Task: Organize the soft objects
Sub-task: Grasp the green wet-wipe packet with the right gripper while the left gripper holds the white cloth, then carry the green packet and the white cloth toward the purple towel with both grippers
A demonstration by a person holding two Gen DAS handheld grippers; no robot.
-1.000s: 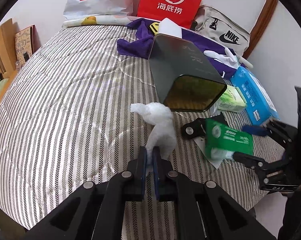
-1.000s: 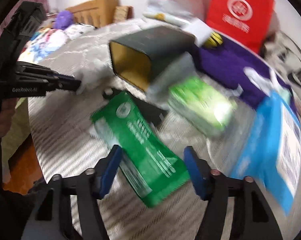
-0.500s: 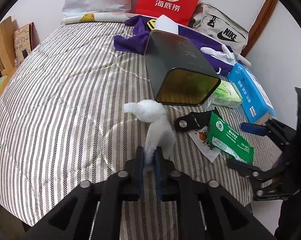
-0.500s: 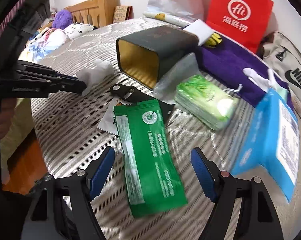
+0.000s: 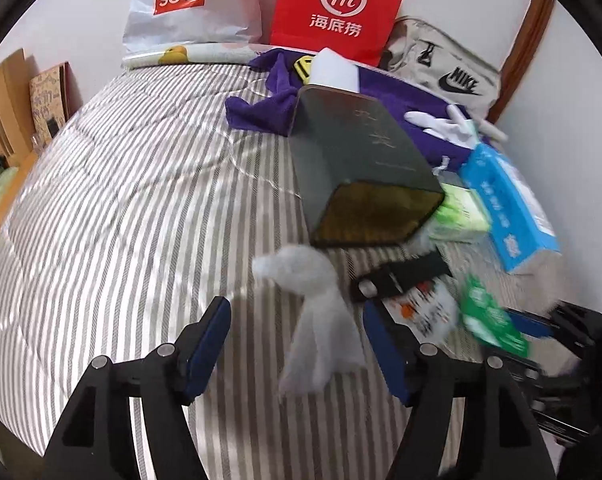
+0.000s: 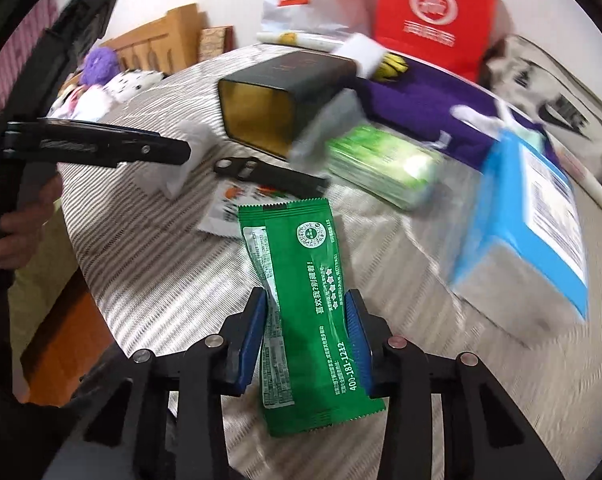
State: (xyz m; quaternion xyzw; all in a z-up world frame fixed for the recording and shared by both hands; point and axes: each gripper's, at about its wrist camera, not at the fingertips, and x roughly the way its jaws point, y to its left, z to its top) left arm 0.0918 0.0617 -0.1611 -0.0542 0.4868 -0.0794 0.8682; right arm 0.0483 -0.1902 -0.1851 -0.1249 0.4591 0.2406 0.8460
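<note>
A white crumpled tissue [image 5: 317,312] lies on the striped bed between the wide-open jaws of my left gripper [image 5: 297,344]; it also shows in the right wrist view [image 6: 185,160]. A dark box [image 5: 357,176] lies on its side just beyond, its gold opening facing me; it also shows in the right wrist view [image 6: 281,96]. My right gripper [image 6: 307,328] is shut on a green packet [image 6: 301,288], gripped at its sides, blurred in the left wrist view [image 5: 489,320].
A green tissue pack [image 6: 385,164], blue tissue box [image 6: 533,216], black strap [image 6: 269,172], small printed sachet [image 6: 229,208], purple cloth [image 5: 281,100] and white glove [image 5: 445,124] lie around the box. Bags [image 5: 337,8] stand at the wall. The bed edge [image 6: 93,280] is near left.
My left gripper has opened and let go of the white tissue, which now lies on the bed. My right gripper has closed on the green packet.
</note>
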